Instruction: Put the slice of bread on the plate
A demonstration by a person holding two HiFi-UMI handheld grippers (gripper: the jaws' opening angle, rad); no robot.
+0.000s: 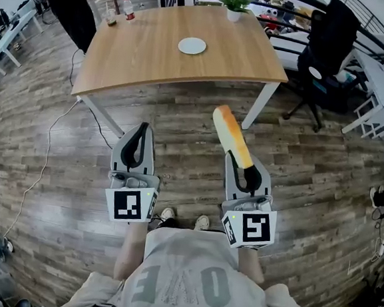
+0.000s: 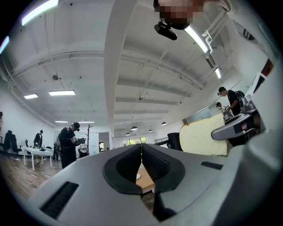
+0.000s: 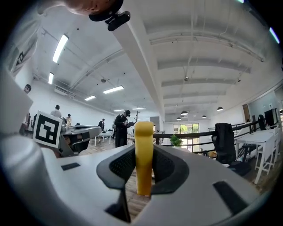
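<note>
- Bread slice (image 3: 144, 159) stands on edge between the jaws of my right tongs (image 3: 144, 152), which are closed narrowly on its lower part; the crust end sticks up and forward past the tips.
- From the head view, the bread slice (image 1: 232, 137) hangs over the floor (image 1: 181, 125), held out ahead of the right tongs (image 1: 244, 167) and short of the table (image 1: 153, 66).
- My left tongs (image 2: 141, 150) have their jaws together at the tips with nothing held; they sit beside the right pair, well apart from it (image 1: 142, 130).
- My shoes (image 1: 166, 214) show just below the tongs.
- The plate (image 1: 192, 46) lies near the middle of the table, well apart from the bread, with the table's near edge and a strip of floor between.
- At the table's far edge stand a potted plant (image 1: 233, 6), a bottle (image 1: 129, 9) and a glass (image 1: 110, 19).
- A black office chair (image 1: 327, 54) sits just right of the table, and a cable (image 1: 44, 163) trails over the floor at left.
- A person in dark clothes (image 3: 120, 128) stands further back.
</note>
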